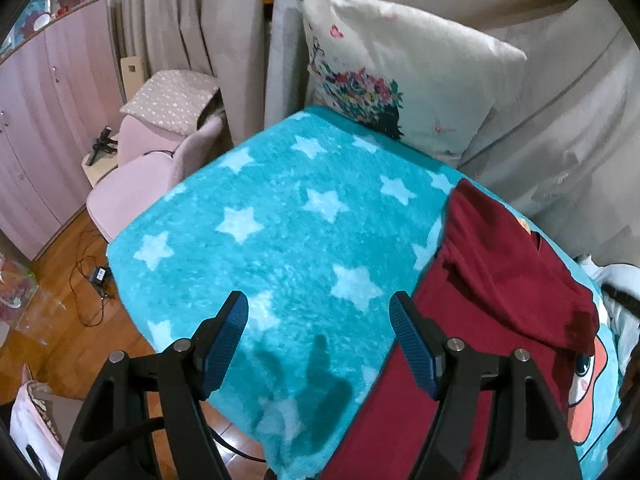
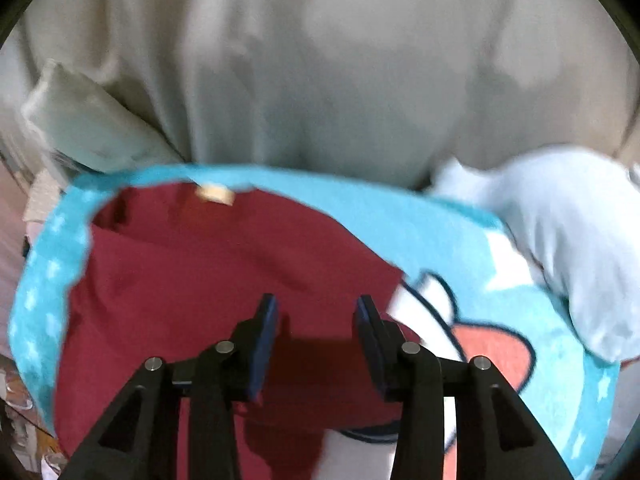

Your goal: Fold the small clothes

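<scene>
Maroon garment [image 2: 208,280] lies partly folded on the star blanket [image 1: 280,208]; both the left gripper [image 1: 318,344] and right gripper [image 2: 316,340] are spread and empty above it, likely between folds.

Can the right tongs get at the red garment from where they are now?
Probably yes. The right tongs stand open, empty, just above the red garment, which lies spread on the blanket. Nothing sits between them.

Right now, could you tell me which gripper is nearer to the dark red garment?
Right. The right gripper hangs open directly over the dark red garment; the left gripper is open over the star blanket beside its edge.
</scene>
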Demonstrator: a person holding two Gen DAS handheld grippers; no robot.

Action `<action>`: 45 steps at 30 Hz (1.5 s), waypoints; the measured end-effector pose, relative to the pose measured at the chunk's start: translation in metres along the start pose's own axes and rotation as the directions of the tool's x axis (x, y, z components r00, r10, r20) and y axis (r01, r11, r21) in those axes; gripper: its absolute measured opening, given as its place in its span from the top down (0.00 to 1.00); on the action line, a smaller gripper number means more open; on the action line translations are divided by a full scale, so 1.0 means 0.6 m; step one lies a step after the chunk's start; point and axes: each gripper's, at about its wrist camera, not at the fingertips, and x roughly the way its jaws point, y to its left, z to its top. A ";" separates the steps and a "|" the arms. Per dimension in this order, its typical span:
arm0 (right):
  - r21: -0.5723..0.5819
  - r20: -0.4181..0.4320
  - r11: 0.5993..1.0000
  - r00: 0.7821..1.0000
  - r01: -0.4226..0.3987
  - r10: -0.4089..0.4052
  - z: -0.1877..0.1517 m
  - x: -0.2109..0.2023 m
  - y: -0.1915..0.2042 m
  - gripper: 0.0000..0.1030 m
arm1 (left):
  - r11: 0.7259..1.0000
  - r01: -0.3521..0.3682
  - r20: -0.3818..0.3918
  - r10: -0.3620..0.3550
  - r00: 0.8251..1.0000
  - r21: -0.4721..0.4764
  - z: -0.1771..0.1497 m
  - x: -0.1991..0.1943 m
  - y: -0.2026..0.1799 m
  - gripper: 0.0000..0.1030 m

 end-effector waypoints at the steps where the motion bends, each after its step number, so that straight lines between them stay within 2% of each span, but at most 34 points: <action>1: -0.006 0.013 0.999 0.999 -0.036 0.036 0.010 -0.010 0.014 0.53 | 1.000 0.006 -0.005 -0.006 1.000 0.002 0.000 0.005 0.000 0.30; 4: -0.075 0.002 0.978 0.981 -0.194 0.195 0.046 -0.007 0.091 0.41 | 1.000 0.021 -0.022 -0.021 1.000 0.008 0.001 0.020 0.007 0.30; 7: -0.169 -0.059 0.946 0.960 -0.278 0.272 0.073 0.033 0.195 0.41 | 0.999 0.035 -0.048 -0.035 0.998 -0.001 0.001 0.034 0.024 0.30; 10: -0.264 -0.121 0.922 0.958 -0.282 0.259 0.096 0.092 0.293 0.41 | 0.999 0.042 -0.074 -0.043 0.996 -0.013 0.001 0.049 0.044 0.30; 13: -0.310 -0.182 0.918 0.963 -0.246 0.197 0.107 0.167 0.345 0.41 | 0.999 0.045 -0.097 -0.047 0.994 -0.027 0.003 0.065 0.072 0.30; 14: -0.323 -0.211 0.917 0.962 -0.234 0.172 0.110 0.186 0.352 0.55 | 0.999 0.045 -0.100 -0.048 0.994 -0.030 0.004 0.067 0.078 0.30; 15: -0.326 -0.247 0.917 0.957 -0.229 0.151 0.111 0.204 0.362 0.74 | 0.998 0.048 -0.104 -0.051 0.993 -0.036 0.005 0.070 0.088 0.30; 16: -0.304 -0.297 0.921 0.943 -0.245 0.152 0.114 0.226 0.371 0.95 | 0.998 0.048 -0.105 -0.052 0.993 -0.042 0.007 0.073 0.098 0.30; 17: -0.280 -0.319 0.925 0.934 -0.255 0.161 0.116 0.235 0.373 0.95 | 0.998 0.047 -0.105 -0.052 0.993 -0.046 0.009 0.075 0.107 0.30; 22: -0.190 -0.326 0.937 0.919 -0.294 0.223 0.150 0.269 0.393 0.95 | 0.998 0.034 -0.129 -0.042 0.991 -0.059 0.023 0.097 0.143 0.30; 25: -0.169 -0.348 0.945 0.914 -0.281 0.210 0.149 0.302 0.408 0.91 | 0.998 0.032 -0.124 -0.038 0.992 -0.048 0.031 0.101 0.148 0.30; 27: -0.163 -0.340 0.953 0.921 -0.257 0.190 0.144 0.309 0.405 0.86 | 0.998 0.034 -0.122 -0.039 0.992 -0.043 0.034 0.102 0.148 0.30; 29: -0.132 -0.318 0.959 0.927 -0.251 0.199 0.144 0.299 0.394 0.72 | 0.999 0.036 -0.121 -0.040 0.992 -0.039 0.032 0.102 0.147 0.30; 32: -0.102 -0.242 0.964 0.946 -0.246 0.215 0.140 0.251 0.367 0.65 | 0.999 0.034 -0.118 -0.039 0.992 -0.040 0.028 0.097 0.142 0.30; 35: -0.133 -0.143 0.968 0.971 -0.213 0.194 0.123 0.189 0.341 0.63 | 0.999 0.026 -0.112 -0.030 0.993 -0.036 0.020 0.085 0.129 0.30; 39: -0.115 -0.049 0.970 0.977 -0.213 0.209 0.076 0.121 0.285 0.60 | 0.999 0.022 -0.075 -0.023 0.997 -0.025 0.007 0.048 0.092 0.30; 43: -0.029 -0.079 0.974 0.972 -0.223 0.221 0.037 0.105 0.195 0.60 | 0.999 0.031 -0.045 -0.031 0.999 0.012 -0.017 0.006 0.040 0.30; 45: 0.035 -0.090 0.981 0.977 -0.191 0.193 0.006 0.096 0.124 0.60 | 0.999 0.036 -0.042 -0.035 0.999 0.031 -0.031 -0.007 0.020 0.30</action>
